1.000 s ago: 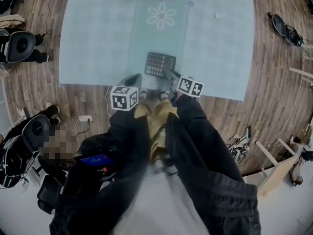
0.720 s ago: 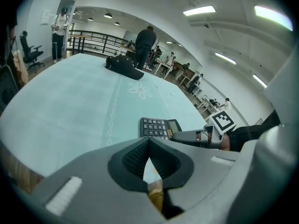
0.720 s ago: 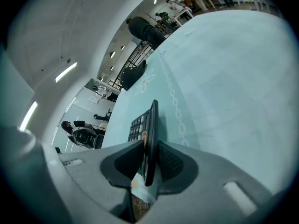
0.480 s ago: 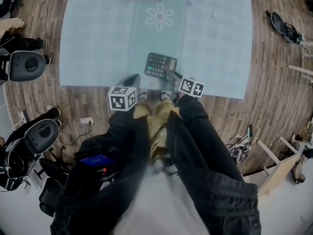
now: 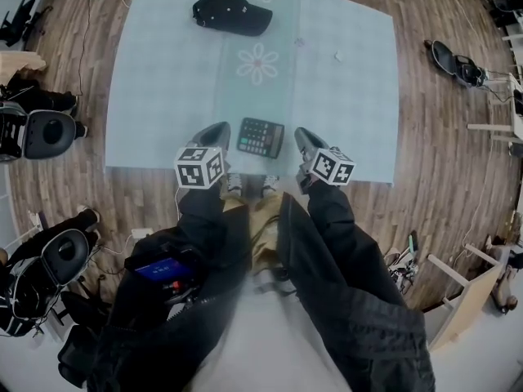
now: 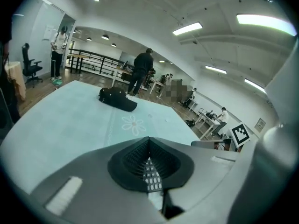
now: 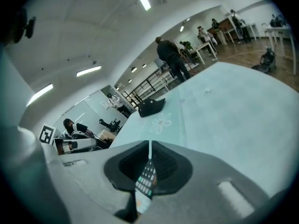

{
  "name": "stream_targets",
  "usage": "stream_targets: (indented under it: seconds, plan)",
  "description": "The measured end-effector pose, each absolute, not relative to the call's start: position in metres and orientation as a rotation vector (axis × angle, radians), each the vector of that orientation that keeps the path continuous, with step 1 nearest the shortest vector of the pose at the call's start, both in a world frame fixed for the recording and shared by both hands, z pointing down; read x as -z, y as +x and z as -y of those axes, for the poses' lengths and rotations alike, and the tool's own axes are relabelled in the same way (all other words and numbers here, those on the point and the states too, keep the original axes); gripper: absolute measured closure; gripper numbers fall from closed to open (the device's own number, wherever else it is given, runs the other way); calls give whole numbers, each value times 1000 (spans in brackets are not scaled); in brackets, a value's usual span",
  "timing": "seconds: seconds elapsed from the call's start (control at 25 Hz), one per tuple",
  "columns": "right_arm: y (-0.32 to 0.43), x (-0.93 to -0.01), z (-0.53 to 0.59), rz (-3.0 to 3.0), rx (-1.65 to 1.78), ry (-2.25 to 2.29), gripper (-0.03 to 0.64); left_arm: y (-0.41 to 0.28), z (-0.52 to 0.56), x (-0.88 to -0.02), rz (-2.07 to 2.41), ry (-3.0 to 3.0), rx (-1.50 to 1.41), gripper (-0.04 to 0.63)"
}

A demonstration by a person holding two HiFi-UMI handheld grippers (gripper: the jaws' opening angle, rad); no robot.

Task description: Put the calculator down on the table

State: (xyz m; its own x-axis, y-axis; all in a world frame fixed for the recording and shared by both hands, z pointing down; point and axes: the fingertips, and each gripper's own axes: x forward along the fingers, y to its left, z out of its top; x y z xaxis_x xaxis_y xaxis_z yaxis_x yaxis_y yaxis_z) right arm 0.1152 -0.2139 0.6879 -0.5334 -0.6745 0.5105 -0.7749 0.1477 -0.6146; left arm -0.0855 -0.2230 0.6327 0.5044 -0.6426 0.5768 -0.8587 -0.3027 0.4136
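Table (image 5: 163, 72): calculator (image 5: 261, 137) lying flat. I'm holding left gripper (image 5: 219, 127) and right gripper (image 5: 302, 134) clenched, empty, at its 9 and 3 o'clock, right's jaws just closing on nothing. Placing looks done, calling only for keeping clear.

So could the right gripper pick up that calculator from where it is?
Probably yes. The calculator lies flat on the table just beside the right gripper, nothing between them. Its fingers have just been closing on nothing, so they'd need to open.

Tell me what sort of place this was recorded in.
Probably an open-plan office or workshop hall: office chairs on a wood floor, desks at the back, and long ceiling light strips overhead.
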Motion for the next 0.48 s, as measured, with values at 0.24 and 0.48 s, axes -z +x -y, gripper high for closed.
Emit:
stream_targets:
  seconds: [0.24,0.48]
  plan:
    - [98,-582,250,2523,-1087,1442,620,-70,259,-551,1275,2214,-252,598]
    - [87,-469,292,2676,-743,1466,620,-58,293,-460,1316,2416,-112,598]
